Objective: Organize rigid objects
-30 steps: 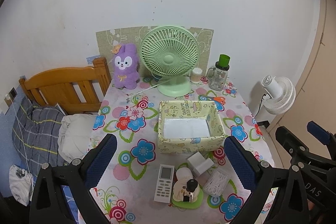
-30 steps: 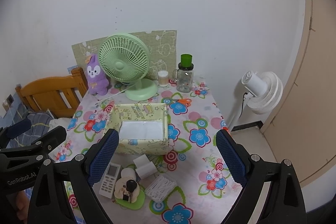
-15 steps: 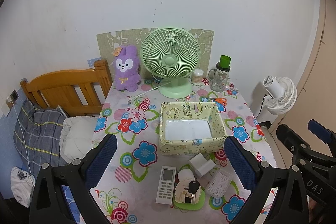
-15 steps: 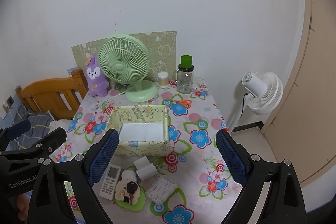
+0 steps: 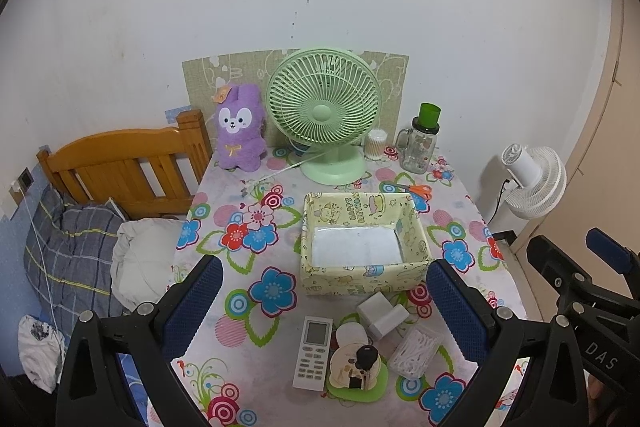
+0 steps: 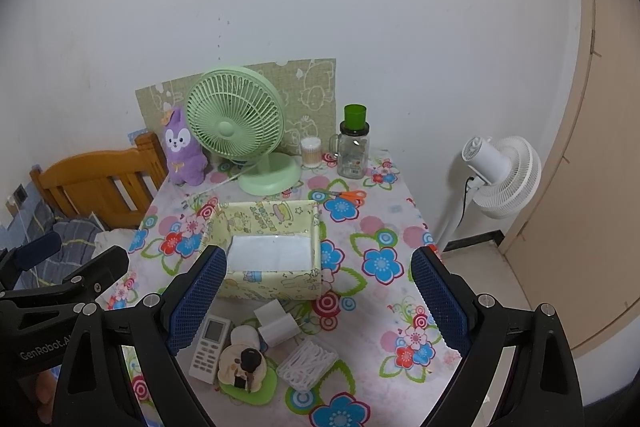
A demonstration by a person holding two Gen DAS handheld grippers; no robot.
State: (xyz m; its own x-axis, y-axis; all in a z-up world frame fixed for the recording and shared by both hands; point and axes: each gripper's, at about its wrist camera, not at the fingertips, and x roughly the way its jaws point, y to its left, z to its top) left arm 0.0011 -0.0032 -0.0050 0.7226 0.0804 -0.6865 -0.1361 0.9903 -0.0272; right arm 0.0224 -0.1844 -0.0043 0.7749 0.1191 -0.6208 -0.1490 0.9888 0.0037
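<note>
Both the left gripper point(image 5: 320, 301) and right gripper point(image 6: 318, 293) hover with jaws wide and empty above the table's near edge. The remote point(image 5: 312, 353), white cube point(image 5: 382, 315) and swab box point(image 5: 414, 351) crowd together before the empty box point(image 5: 362, 279); grabbing one could knock its neighbours. Only the right view shows floor beside the table.

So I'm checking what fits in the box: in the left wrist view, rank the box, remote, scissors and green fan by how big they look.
Largest to smallest:
1. Green fan
2. Box
3. Remote
4. Scissors
The remote lies nearer the camera than the scissors, so that last pair is unsure.
</note>
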